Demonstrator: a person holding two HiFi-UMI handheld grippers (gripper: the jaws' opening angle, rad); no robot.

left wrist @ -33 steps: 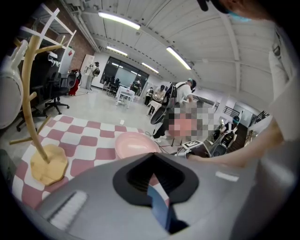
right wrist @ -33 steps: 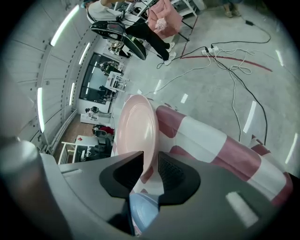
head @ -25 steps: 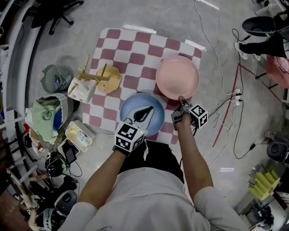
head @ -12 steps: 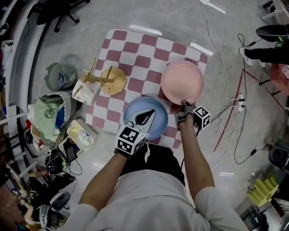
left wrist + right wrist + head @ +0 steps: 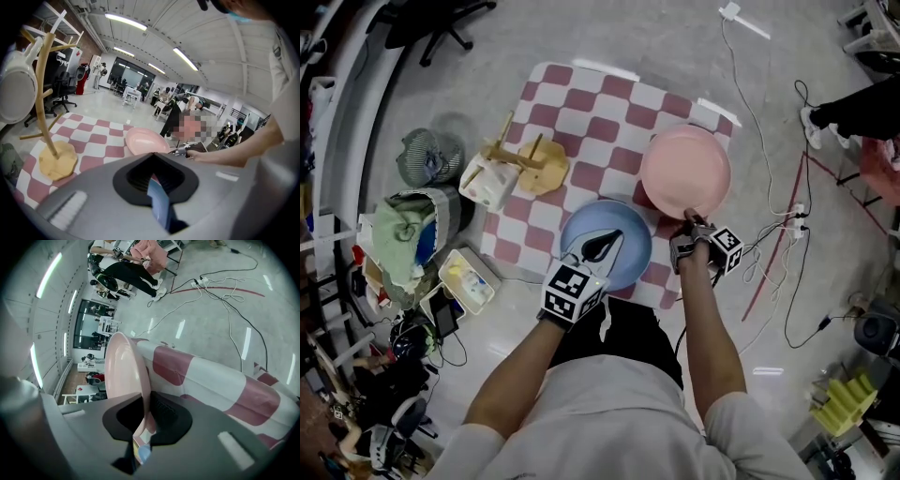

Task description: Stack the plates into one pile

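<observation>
Our left gripper [image 5: 598,246] pinches the blue plate [image 5: 633,246] at its near rim, our right gripper [image 5: 692,222] the pink plate [image 5: 684,169], so we judge stacking not yet begun.

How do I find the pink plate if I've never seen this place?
Look for the red-and-white checked cloth on the floor. Two plates are at its near side; the pink plate is the right one, its rim pinched by the right hand-held gripper. The only other one is the blue plate.
</observation>
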